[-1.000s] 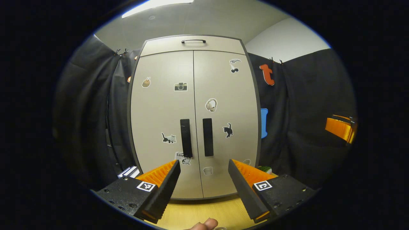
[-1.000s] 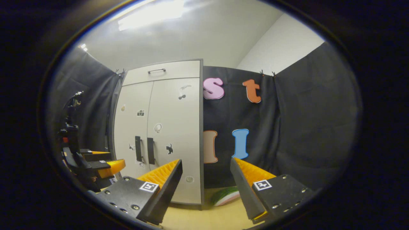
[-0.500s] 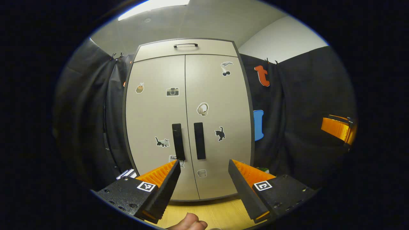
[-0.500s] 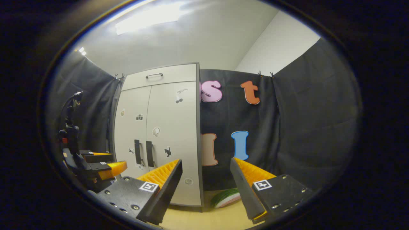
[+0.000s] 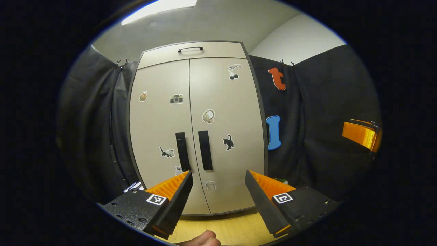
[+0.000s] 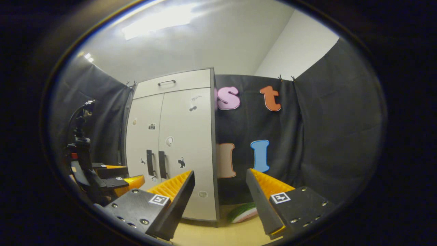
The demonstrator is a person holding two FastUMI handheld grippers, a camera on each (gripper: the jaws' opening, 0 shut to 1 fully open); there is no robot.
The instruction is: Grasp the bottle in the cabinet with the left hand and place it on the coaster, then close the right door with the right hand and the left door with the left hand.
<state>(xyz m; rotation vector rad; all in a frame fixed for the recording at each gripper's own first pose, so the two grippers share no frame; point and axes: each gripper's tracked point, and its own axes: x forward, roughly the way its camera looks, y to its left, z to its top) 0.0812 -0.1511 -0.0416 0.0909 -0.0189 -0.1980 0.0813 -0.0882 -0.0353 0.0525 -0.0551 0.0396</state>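
Cabinet [image 5: 194,133] had drifted leftward; both doors shut, left gripper [image 5: 218,198] fingers spread before it, task seemingly complete.

The wooden counter [image 5: 235,227] carries the closed cabinet [image 5: 225,136] at its far side; a green-and-pink slice [image 6: 243,212] lies just right of it.
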